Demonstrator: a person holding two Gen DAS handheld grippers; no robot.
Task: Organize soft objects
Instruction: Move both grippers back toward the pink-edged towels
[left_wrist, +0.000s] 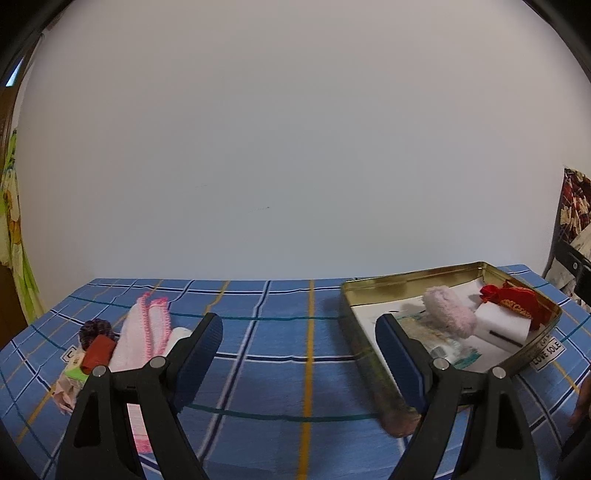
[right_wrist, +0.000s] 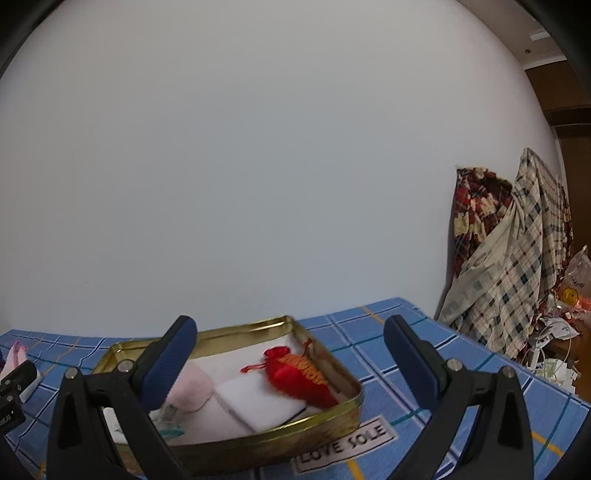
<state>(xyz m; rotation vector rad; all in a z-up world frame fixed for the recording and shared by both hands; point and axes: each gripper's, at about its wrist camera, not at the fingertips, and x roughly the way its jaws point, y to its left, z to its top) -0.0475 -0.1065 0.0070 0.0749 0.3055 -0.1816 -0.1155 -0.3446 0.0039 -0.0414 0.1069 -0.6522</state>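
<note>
A gold metal tin (left_wrist: 436, 272) (right_wrist: 280, 441) sits on the blue plaid tablecloth. In it lie a fluffy pink piece (left_wrist: 448, 314) (right_wrist: 190, 387), a white sponge (left_wrist: 500, 326) (right_wrist: 258, 402) and a red drawstring pouch (left_wrist: 515, 301) (right_wrist: 299, 374). Left of the tin lie a white cloth with pink trim (left_wrist: 144, 332), a purple knitted piece (left_wrist: 94, 330) and a red-brown piece (left_wrist: 99, 350). My left gripper (left_wrist: 299, 339) is open and empty above the cloth between pile and tin. My right gripper (right_wrist: 288, 343) is open and empty above the tin.
The plaid tablecloth (left_wrist: 280, 373) (right_wrist: 406, 328) covers the table up to a white wall. A small green and white box (left_wrist: 74, 369) lies by the left pile. Draped patterned fabrics (right_wrist: 509, 251) and clutter stand beyond the table's right edge.
</note>
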